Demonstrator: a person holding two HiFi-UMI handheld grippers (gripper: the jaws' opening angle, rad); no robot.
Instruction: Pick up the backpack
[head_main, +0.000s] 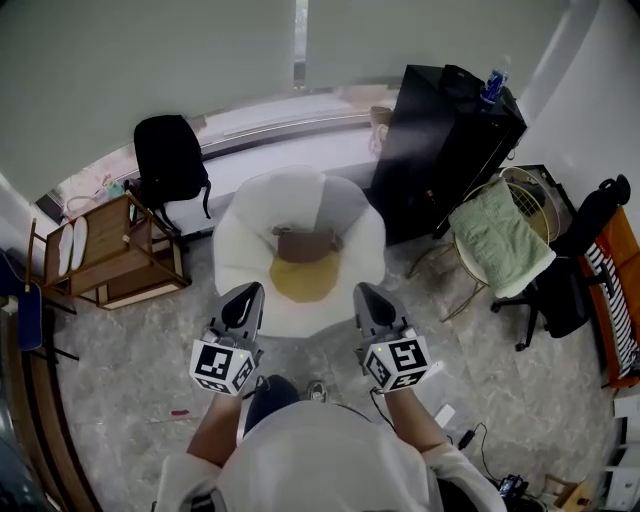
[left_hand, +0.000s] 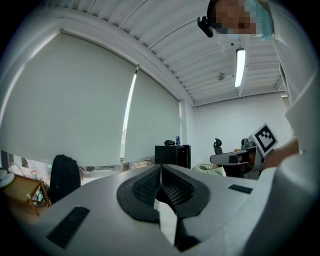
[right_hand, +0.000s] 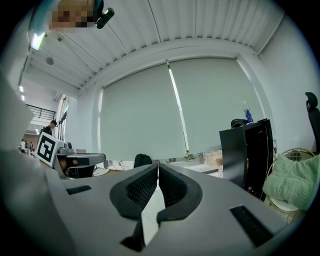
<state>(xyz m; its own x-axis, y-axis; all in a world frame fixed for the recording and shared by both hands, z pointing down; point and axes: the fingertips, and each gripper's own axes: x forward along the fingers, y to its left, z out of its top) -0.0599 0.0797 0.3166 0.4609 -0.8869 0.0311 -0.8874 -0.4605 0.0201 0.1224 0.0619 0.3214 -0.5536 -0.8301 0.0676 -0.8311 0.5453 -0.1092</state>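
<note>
Head view, black fabric backpack (head_main: 170, 160) upright at the floor's far edge below the window, well apart from left gripper (head_main: 243, 298) and right gripper (head_main: 371, 300), both clenched, holding nothing.

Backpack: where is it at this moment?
In the head view the backpack stands upper left against the window ledge, just beyond the wooden rack and left of the white chair.

Black backpack (head_main: 169, 158), white armchair (head_main: 300, 250), green towel (head_main: 500, 238)
</note>
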